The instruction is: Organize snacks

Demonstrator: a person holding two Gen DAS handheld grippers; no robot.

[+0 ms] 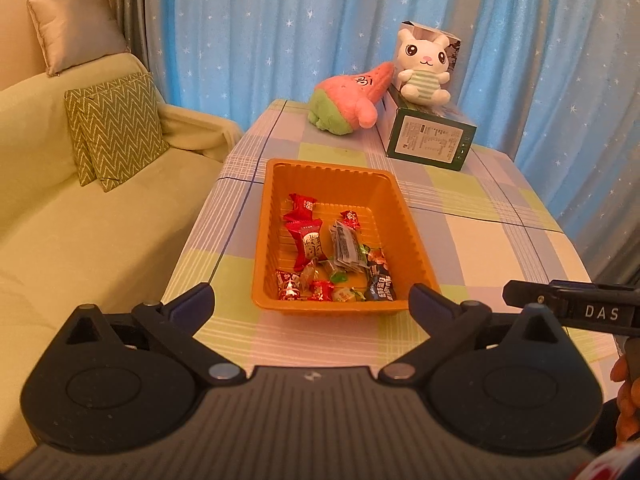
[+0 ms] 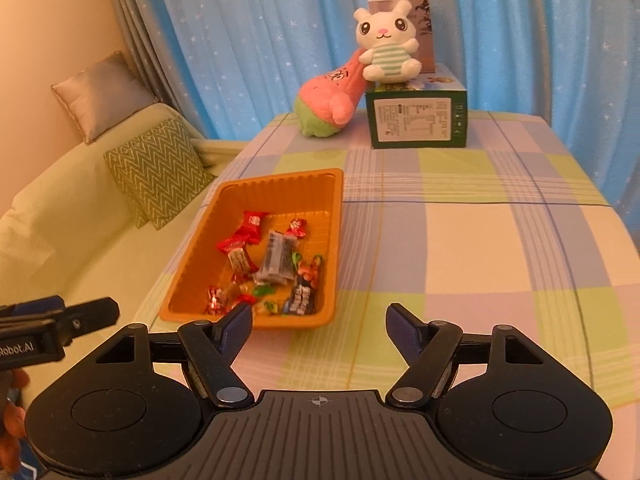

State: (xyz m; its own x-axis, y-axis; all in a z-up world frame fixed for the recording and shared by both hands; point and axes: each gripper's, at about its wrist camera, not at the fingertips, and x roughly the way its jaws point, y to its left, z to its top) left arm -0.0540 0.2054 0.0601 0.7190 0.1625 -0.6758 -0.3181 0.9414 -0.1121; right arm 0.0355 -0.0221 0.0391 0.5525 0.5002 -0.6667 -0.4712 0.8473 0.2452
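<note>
The orange tray [image 1: 276, 184] at centre frame looks like thin moulded plastic, ribbed and faintly glossy. The sweets [image 1: 308, 244] in it wear shiny crinkled foil and clear film wrappers. The checked tablecloth [image 1: 472, 248] looks smooth, with a slight sheen. At upper right, the rabbit toy [image 1: 424, 68] is soft plush and the green box [image 1: 432, 140] is printed cardboard.

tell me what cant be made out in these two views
- Print on the green box: too small to read in either view.
- Snacks low in the pile in the orange tray: covered by the wrappers on top.
- Tall box behind the white bunny: mostly hidden by the toy.
- Person's hand: cut off by the left wrist view's right edge.
</note>
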